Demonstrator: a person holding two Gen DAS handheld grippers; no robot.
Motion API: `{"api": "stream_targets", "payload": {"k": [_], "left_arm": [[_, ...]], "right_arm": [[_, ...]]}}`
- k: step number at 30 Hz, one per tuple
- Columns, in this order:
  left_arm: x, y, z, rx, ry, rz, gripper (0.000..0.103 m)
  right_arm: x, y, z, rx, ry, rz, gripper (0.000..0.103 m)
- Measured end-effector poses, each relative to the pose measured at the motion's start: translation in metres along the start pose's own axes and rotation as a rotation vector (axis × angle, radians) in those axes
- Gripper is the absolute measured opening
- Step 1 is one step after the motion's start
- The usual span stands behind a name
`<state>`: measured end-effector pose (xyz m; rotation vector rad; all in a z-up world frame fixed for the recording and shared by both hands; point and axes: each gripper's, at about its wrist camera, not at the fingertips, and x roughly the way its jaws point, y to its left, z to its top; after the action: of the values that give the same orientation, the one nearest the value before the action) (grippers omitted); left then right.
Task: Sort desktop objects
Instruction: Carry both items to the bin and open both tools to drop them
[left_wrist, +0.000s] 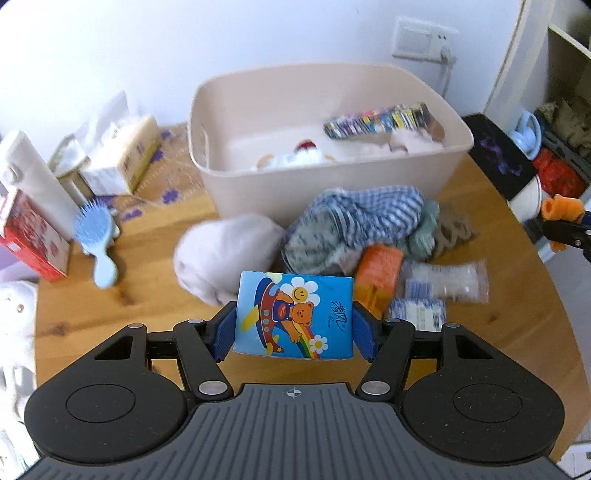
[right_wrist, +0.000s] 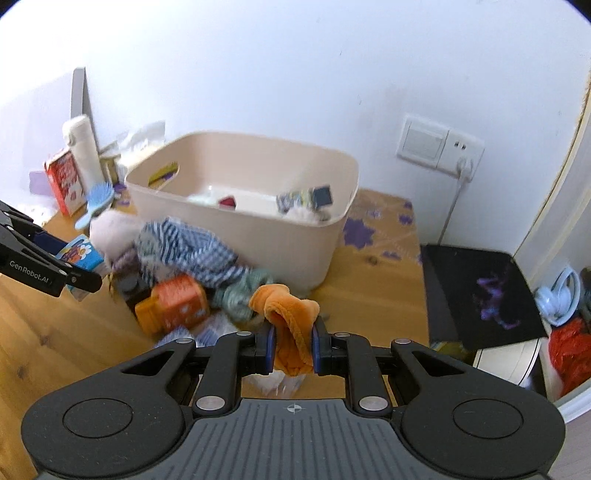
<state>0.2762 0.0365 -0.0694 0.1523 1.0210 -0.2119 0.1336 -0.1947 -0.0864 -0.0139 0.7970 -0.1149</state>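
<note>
Glossy blue film printed with a cartoon bear: tissue pack (left_wrist: 295, 295), flat and rectangular, clamped across its width between the blue pads of the left gripper (left_wrist: 294, 325). Jaws fairly wide, set by the pack. Held above the wooden table (left_wrist: 140, 306), short of the bin.

Soft orange fleece, folded and drooping: orange cloth (right_wrist: 284, 306), pinched in the right gripper (right_wrist: 293, 345), jaws narrow. Also lifted off the table, at the right edge of the pile.

Judged roughly midway, perhaps less: 2 items in hand, neither yet dropped.

Just beyond, a heap left to sort, all touching or overlapping:
- orange carton (left_wrist: 378, 273), boxy and stiff
- crinkly clear sachets (left_wrist: 447, 277)
- striped blue-and-white knit (left_wrist: 354, 218), crumpled
- pale lilac plush bundle (left_wrist: 221, 251), rounded
- beige hair claw (left_wrist: 452, 230), hard plastic

Further back, beige plastic bin (left_wrist: 332, 184), smooth, with rounded corners, the heap close against its front wall. Already inside: multicoloured box (left_wrist: 376, 120) propped toward the right wall, white plush toy (left_wrist: 295, 157) with a red patch. Plenty of room left.

Far left, probably unsorted too: blue plastic hairbrush (left_wrist: 96, 236) lying flat, red carton (left_wrist: 29, 236), white flask (left_wrist: 33, 177) upright. Cannot tell whether meant for the bin.
</note>
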Motion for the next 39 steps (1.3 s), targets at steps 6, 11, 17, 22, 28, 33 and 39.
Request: {"api": "stream_targets", "payload": {"k": [6, 11, 17, 22, 28, 33, 39], "left_arm": [[-0.013, 0.005, 0.025, 0.001, -0.043, 0.02, 0.064], [-0.023, 0.003, 0.045, 0.009, -0.085, 0.024, 0.064], [-0.026, -0.002, 0.068, 0.024, -0.117, 0.028, 0.064], [-0.022, -0.005, 0.087, 0.024, -0.138, 0.033, 0.064], [-0.004, -0.007, 0.105, -0.009, -0.161, 0.06, 0.064], [0.013, -0.012, 0.118, -0.004, -0.156, 0.072, 0.064], [0.041, -0.019, 0.124, 0.0, -0.117, 0.081, 0.064]], "right_arm": [[-0.011, -0.006, 0.021, -0.01, -0.07, -0.006, 0.018], [-0.013, -0.009, 0.037, -0.027, -0.111, -0.009, 0.018], [-0.01, -0.014, 0.057, -0.045, -0.151, -0.017, 0.018], [-0.004, -0.018, 0.074, -0.066, -0.175, -0.023, 0.018], [0.007, -0.024, 0.093, -0.093, -0.211, -0.022, 0.018], [0.024, -0.024, 0.105, -0.133, -0.21, -0.019, 0.018], [0.047, -0.018, 0.114, -0.184, -0.189, 0.004, 0.018]]}}
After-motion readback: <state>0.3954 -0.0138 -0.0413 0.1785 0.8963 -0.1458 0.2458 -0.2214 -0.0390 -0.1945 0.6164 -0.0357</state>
